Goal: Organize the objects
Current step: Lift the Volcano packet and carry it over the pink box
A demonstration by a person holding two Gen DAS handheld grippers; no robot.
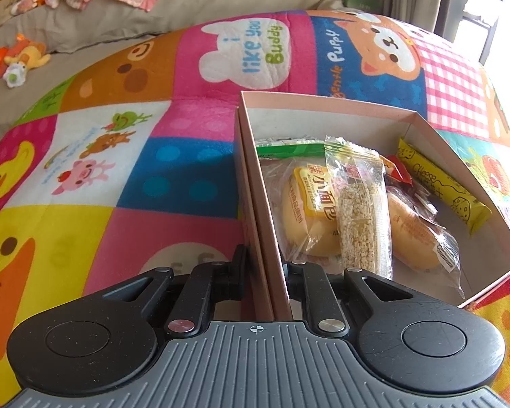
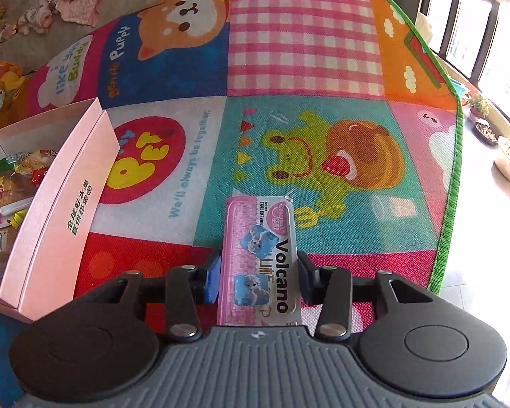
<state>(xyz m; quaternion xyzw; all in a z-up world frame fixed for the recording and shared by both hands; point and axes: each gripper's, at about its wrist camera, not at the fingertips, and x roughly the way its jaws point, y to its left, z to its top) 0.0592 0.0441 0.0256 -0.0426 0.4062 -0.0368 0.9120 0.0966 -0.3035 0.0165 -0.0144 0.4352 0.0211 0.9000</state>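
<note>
The left tool (image 1: 263, 272) is clamped on the near wall of the pink box (image 1: 326, 105), steadying it at frame centre. The right tool (image 2: 258, 273) has its pads against the pink Volcano packet (image 2: 260, 248) lying on the play mat (image 2: 302, 44), low in frame, presumably bound for the box.

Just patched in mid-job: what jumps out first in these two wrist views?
The loud patchwork cartoon play mat fills both views. On it sits an open pink box of wrapped snacks, its near wall clamped in the left gripper. To the box's right, the right gripper grips a pink "Volcano" snack pack lying on the mat.
</note>
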